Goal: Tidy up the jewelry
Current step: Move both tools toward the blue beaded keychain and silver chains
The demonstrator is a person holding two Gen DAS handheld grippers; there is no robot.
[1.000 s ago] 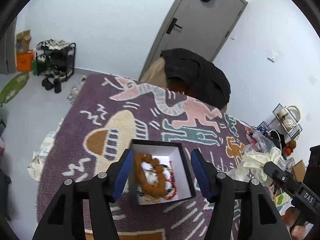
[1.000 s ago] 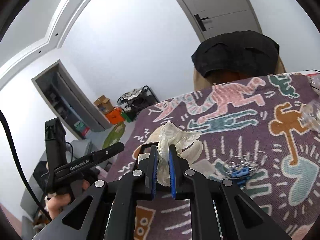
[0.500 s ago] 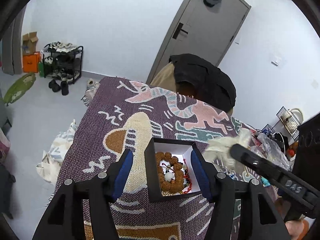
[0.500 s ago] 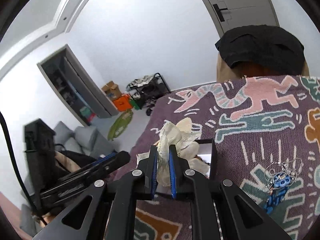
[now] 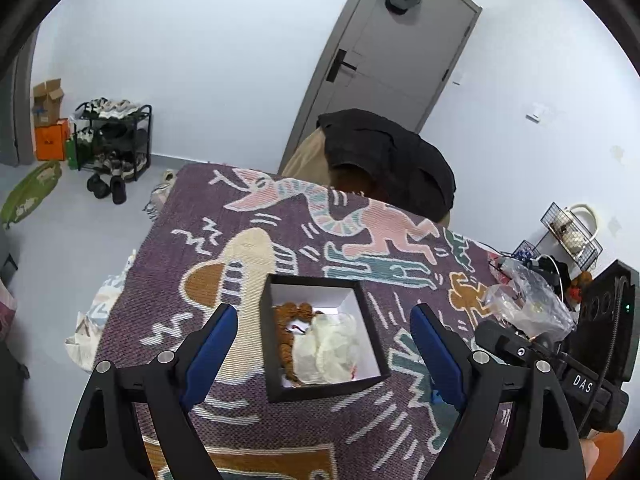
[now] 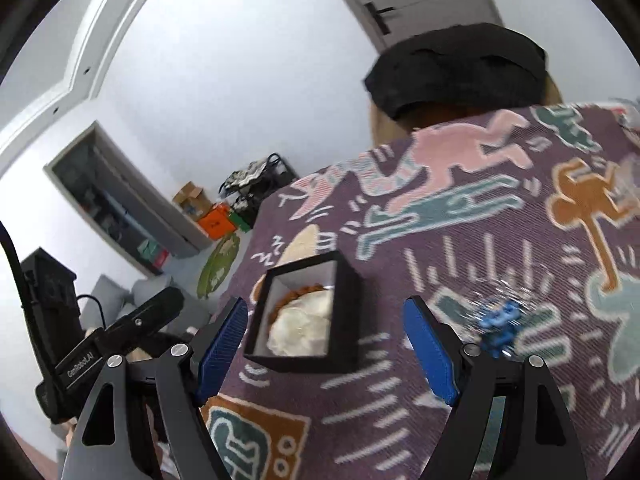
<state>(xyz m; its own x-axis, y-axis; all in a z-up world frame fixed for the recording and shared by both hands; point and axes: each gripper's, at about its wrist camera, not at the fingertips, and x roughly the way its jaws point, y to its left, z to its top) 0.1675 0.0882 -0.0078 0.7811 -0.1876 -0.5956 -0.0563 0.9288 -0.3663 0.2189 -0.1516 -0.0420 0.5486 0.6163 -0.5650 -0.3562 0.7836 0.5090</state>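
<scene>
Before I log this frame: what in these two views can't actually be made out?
- Brown bead bracelet: mostly covered by the white wad in the black box, both views.
- Red item: only a sliver shows, left view.
- Blue trinket: motion-blurred, right view; hidden by the claw finger in the left.
- Clear bag: contents unreadable.

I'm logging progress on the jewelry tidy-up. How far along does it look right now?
Done: brown bead bracelet and a crumpled white wad lie in the black box. In hand: nothing; left gripper and right gripper are opening, straddling the box. Left: blue charm piece lies on the patterned cloth.
</scene>
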